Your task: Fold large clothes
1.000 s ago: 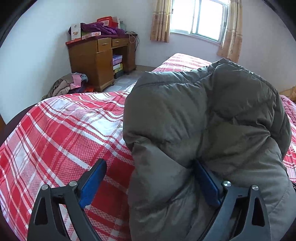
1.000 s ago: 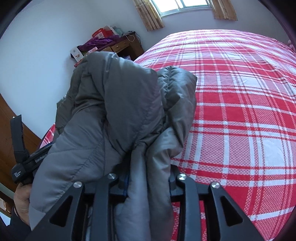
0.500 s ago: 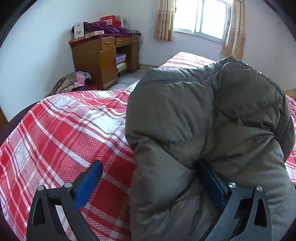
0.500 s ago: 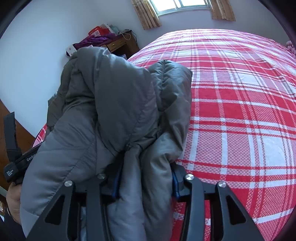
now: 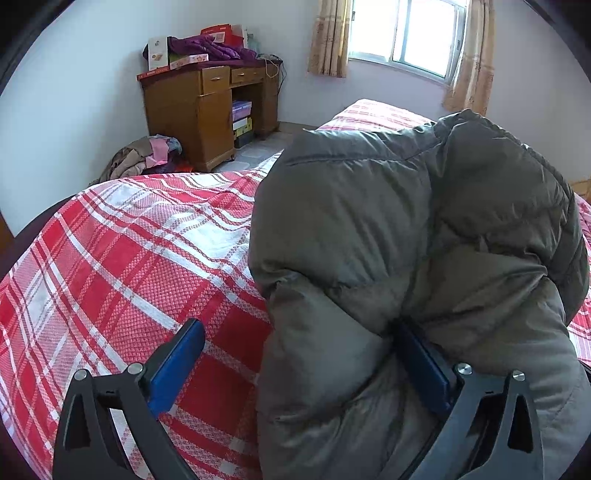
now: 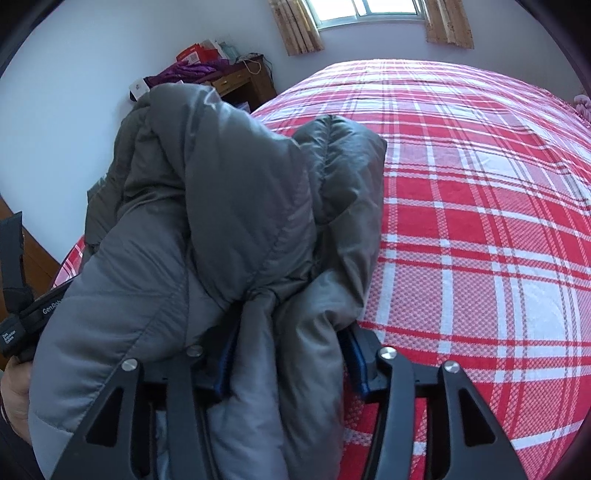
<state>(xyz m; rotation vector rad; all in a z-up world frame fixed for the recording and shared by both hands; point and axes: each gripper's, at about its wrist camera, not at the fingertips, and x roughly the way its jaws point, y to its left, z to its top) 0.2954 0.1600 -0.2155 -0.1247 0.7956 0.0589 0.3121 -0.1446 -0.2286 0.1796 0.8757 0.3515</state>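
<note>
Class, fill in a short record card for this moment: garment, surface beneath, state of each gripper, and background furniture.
garment: grey padded jacket, bunched up and lifted
surface: bed with red and white plaid cover
left gripper: open, jacket draped over one finger
right gripper: shut on a fold of the jacket
background: wooden desk by the wall, curtained window

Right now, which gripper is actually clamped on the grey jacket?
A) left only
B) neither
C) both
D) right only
D: the right gripper has a bunch of the grey jacket pinched between its blue pads, while the left gripper is spread wide, one pad bare over the plaid bedspread and the jacket only draped over the other.
</note>
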